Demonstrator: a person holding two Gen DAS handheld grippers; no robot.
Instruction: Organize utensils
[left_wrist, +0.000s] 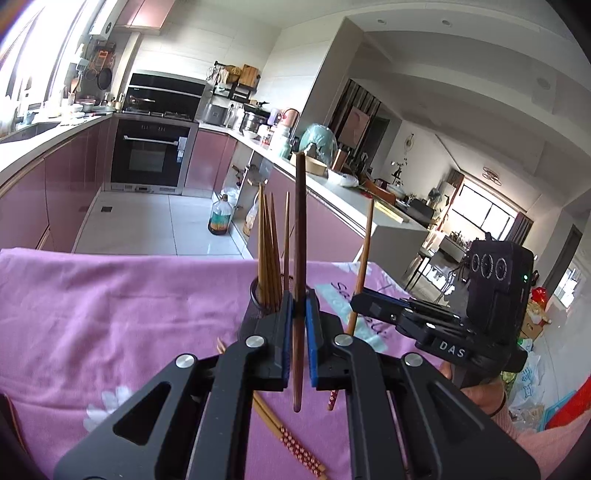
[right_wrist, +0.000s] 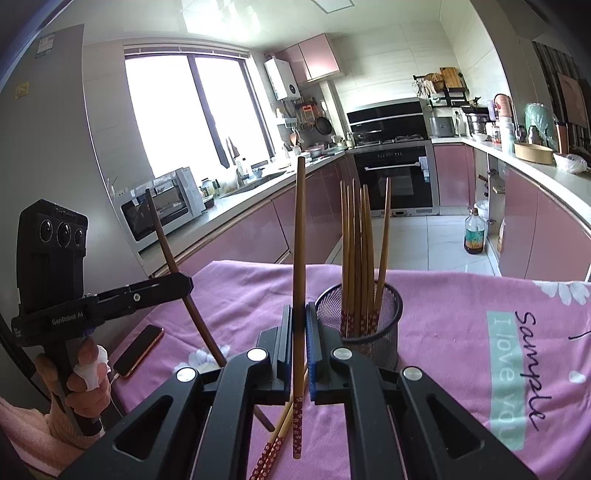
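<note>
My left gripper (left_wrist: 299, 306) is shut on a dark brown chopstick (left_wrist: 300, 221), held upright above the pink cloth. It also shows in the right wrist view (right_wrist: 186, 293), left of the holder. My right gripper (right_wrist: 298, 317) is shut on a light bamboo chopstick (right_wrist: 299, 236) with a red flowered end, held upright; it shows in the left wrist view (left_wrist: 356, 299) too. A black mesh holder (right_wrist: 384, 325) with several bamboo chopsticks (right_wrist: 360, 240) stands just right of my right gripper, and behind my left gripper (left_wrist: 255, 295). Loose chopsticks (left_wrist: 295, 446) lie on the cloth below the grippers.
The table is covered by a pink cloth (right_wrist: 461, 317) with a "sample" print. A phone (right_wrist: 138, 349) lies at the cloth's left side. Pink kitchen cabinets (right_wrist: 258, 229), an oven (right_wrist: 393, 177) and an oil bottle (right_wrist: 474, 230) on the floor lie beyond the table's far edge.
</note>
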